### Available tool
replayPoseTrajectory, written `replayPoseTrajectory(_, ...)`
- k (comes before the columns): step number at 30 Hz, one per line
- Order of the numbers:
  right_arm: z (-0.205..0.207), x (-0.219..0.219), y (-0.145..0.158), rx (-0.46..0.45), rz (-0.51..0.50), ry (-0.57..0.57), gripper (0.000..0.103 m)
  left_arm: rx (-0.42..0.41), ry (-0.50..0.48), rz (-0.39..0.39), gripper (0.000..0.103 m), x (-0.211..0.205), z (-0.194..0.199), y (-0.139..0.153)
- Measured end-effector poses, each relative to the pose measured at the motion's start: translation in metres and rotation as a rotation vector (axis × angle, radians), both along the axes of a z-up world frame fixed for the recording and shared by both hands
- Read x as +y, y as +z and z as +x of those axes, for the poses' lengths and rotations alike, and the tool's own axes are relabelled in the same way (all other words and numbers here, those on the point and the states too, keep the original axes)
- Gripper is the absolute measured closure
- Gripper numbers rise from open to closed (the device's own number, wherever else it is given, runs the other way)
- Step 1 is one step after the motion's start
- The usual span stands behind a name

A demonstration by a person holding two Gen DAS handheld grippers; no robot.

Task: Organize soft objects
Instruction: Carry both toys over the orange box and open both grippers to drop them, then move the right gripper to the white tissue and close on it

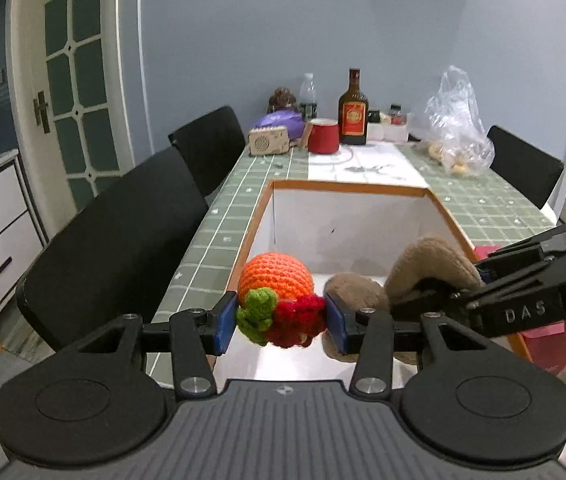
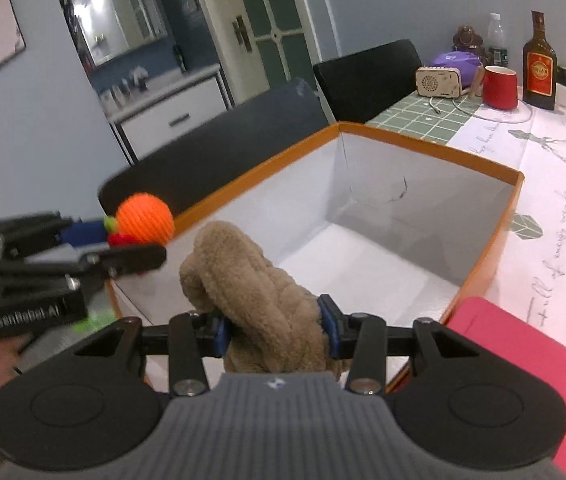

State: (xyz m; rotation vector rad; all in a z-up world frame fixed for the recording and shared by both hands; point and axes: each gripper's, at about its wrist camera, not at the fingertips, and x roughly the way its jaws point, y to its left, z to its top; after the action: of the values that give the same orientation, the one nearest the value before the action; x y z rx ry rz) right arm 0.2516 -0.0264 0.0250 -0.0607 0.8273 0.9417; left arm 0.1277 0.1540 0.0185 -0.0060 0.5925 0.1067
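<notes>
Claws first: my left gripper (image 1: 281, 322) pinches a crocheted toy (image 1: 277, 296), orange, green and red, between blue pads. My right gripper (image 2: 273, 330) is clamped on a brown plush (image 2: 251, 292). Both hang over the near end of the white box (image 2: 435, 152). Only the right view shows its far floor. The plush's lower part is hidden.

Left black plastic two-finger gripper (image 1: 281, 322) and right black plastic two-finger gripper (image 2: 275, 328): blue pads on the fingers (image 1: 225, 322), silver screws at linkage pivots, ribbed grey housing, white lettering on side blocks.
</notes>
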Motion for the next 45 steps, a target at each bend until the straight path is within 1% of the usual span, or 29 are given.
replayPoseTrajectory(2, 0.0, 0.006, -0.004, -0.033, -0.042, 0.001, 0.059, 0.01, 0.001, -0.003, 0.05, 0.0, 0.003, -0.001)
replayPoseTrajectory(3, -0.002, 0.009, -0.005, -0.058, -0.071, 0.006, 0.058, 0.021, 0.005, 0.008, 0.05, -0.001, 0.006, -0.002)
replayPoseTrajectory(4, -0.006, 0.012, -0.006, -0.081, -0.1, 0.025, 0.052, 0.032, 0.009, 0.021, 0.051, -0.002, 0.008, -0.003)
replayPoseTrajectory(5, -0.01, 0.013, -0.005, -0.108, -0.116, 0.047, 0.052, 0.035, 0.013, 0.027, 0.05, -0.002, 0.009, -0.003)
replayPoseTrajectory(6, -0.013, 0.013, -0.003, -0.13, -0.114, 0.058, 0.049, 0.034, 0.013, 0.029, 0.05, -0.002, 0.01, -0.002)
replayPoseTrajectory(7, -0.015, 0.012, 0.0, -0.145, -0.11, 0.06, 0.04, 0.032, 0.012, 0.03, 0.05, -0.002, 0.009, -0.002)
replayPoseTrajectory(8, -0.016, 0.01, 0.003, -0.159, -0.098, 0.059, 0.035, 0.03, 0.012, 0.028, 0.05, -0.002, 0.008, -0.002)
replayPoseTrajectory(9, -0.018, 0.008, 0.008, -0.176, -0.08, 0.06, 0.026, 0.032, 0.01, 0.025, 0.05, -0.002, 0.009, -0.002)
replayPoseTrajectory(10, -0.02, 0.003, 0.014, -0.197, -0.06, 0.057, 0.021, 0.04, 0.002, 0.02, 0.05, -0.002, 0.009, -0.002)
replayPoseTrajectory(13, -0.027, -0.009, 0.032, -0.26, -0.019, 0.02, 0.015, 0.054, -0.035, 0.004, 0.05, -0.005, 0.009, -0.005)
replayPoseTrajectory(15, -0.029, -0.018, 0.044, -0.295, 0.009, -0.021, 0.012, 0.054, -0.037, 0.023, 0.05, -0.01, 0.009, -0.007)
replayPoseTrajectory(17, -0.028, -0.029, 0.052, -0.342, 0.043, -0.096, 0.011, 0.069, 0.015, 0.044, 0.05, -0.014, 0.01, -0.011)
replayPoseTrajectory(18, -0.026, -0.033, 0.054, -0.352, 0.052, -0.127, 0.011, 0.088, 0.024, 0.047, 0.05, -0.016, 0.012, -0.014)
replayPoseTrajectory(19, -0.022, -0.037, 0.053, -0.343, 0.054, -0.147, 0.011, 0.101, 0.017, 0.047, 0.05, -0.017, 0.013, -0.016)
replayPoseTrajectory(22, -0.011, -0.04, 0.048, -0.293, 0.052, -0.173, 0.011, 0.125, 0.021, 0.05, 0.05, -0.019, 0.016, -0.019)
replayPoseTrajectory(24, -0.007, -0.039, 0.047, -0.295, 0.051, -0.193, 0.011, 0.14, 0.02, 0.052, 0.05, -0.02, 0.019, -0.021)
replayPoseTrajectory(26, -0.008, -0.04, 0.047, -0.301, 0.052, -0.201, 0.011, 0.147, 0.027, 0.075, 0.05, -0.022, 0.021, -0.024)
replayPoseTrajectory(28, -0.009, -0.039, 0.047, -0.303, 0.058, -0.197, 0.011, 0.151, 0.049, 0.099, 0.047, -0.023, 0.021, -0.027)
replayPoseTrajectory(29, -0.01, -0.039, 0.048, -0.308, 0.061, -0.196, 0.011, 0.152, 0.058, 0.099, 0.046, -0.024, 0.018, -0.027)
replayPoseTrajectory(30, -0.015, -0.039, 0.049, -0.313, 0.062, -0.196, 0.011, 0.15, 0.057, 0.097, 0.041, -0.024, 0.016, -0.027)
replayPoseTrajectory(31, -0.015, -0.039, 0.049, -0.317, 0.062, -0.197, 0.011, 0.141, 0.048, 0.098, 0.031, -0.025, 0.013, -0.027)
replayPoseTrajectory(32, -0.016, -0.04, 0.05, -0.319, 0.063, -0.198, 0.011, 0.125, 0.037, 0.107, 0.026, -0.027, 0.011, -0.026)
replayPoseTrajectory(33, -0.016, -0.04, 0.051, -0.319, 0.064, -0.199, 0.012, 0.103, 0.038, 0.121, 0.016, -0.028, 0.008, -0.026)
replayPoseTrajectory(34, -0.016, -0.04, 0.051, -0.319, 0.066, -0.199, 0.012, 0.077, 0.052, 0.134, 0.011, -0.028, 0.005, -0.026)
replayPoseTrajectory(36, -0.017, -0.039, 0.051, -0.326, 0.062, -0.204, 0.012, 0.038, 0.088, 0.138, 0.01, -0.029, 0.001, -0.025)
replayPoseTrajectory(39, -0.021, -0.039, 0.052, -0.34, 0.053, -0.215, 0.012, 0.005, 0.109, 0.092, 0.008, -0.025, -0.005, -0.018)
replayPoseTrajectory(41, -0.026, -0.041, 0.057, -0.344, 0.074, -0.218, 0.012, -0.025, 0.119, 0.072, 0.008, -0.024, -0.011, -0.013)
replayPoseTrajectory(43, -0.033, -0.045, 0.062, -0.355, 0.109, -0.217, 0.012, -0.045, 0.122, 0.073, 0.008, -0.026, -0.017, -0.008)
replayPoseTrajectory(45, -0.039, -0.048, 0.066, -0.361, 0.13, -0.233, 0.012, -0.059, 0.121, 0.101, 0.008, -0.032, -0.021, -0.001)
